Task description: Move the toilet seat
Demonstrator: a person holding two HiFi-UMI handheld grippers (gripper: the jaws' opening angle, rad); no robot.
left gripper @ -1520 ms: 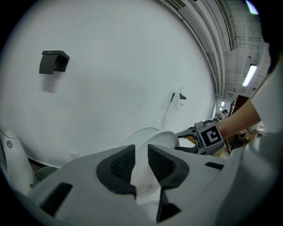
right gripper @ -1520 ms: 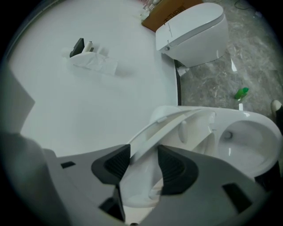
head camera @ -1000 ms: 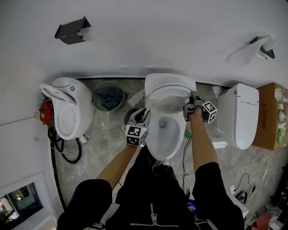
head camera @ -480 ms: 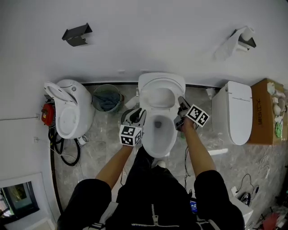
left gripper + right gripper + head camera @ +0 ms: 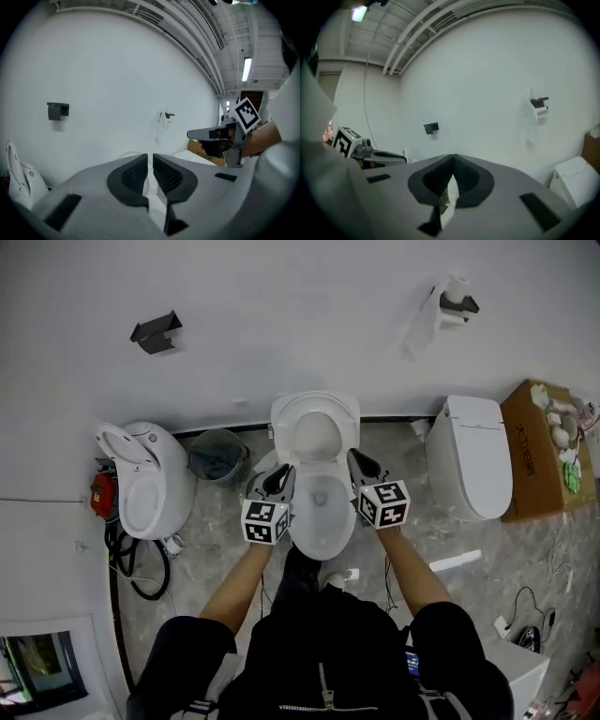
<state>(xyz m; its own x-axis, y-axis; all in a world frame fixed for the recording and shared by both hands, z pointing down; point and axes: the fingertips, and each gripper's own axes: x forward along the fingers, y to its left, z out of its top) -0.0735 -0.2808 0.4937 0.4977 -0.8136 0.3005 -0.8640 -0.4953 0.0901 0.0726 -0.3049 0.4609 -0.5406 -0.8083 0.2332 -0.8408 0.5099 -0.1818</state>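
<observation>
The left gripper [image 5: 150,163] is released: its jaws are closing to a thin slit with nothing between the pads, only the white wall far ahead of them. The right gripper [image 5: 451,169] is clenched on nothing, its tips meeting. Each is held level at one side of the white toilet bowl [image 5: 323,549], left gripper by the bowl's left flank, right gripper by its right, and neither touches the porcelain. Ahead of both sets of tips, between them and the wall, the toilet seat [image 5: 283,427] appears to stand raised against the back of the toilet, apart from both grippers.

As I read it, the lift is already made and the hands are off the seat, so this is either the finish or a pause. If the seat must come down again, one gripper needs to open, reach forward to the raised rim, close on its edge and lower it slowly onto the bowl
</observation>
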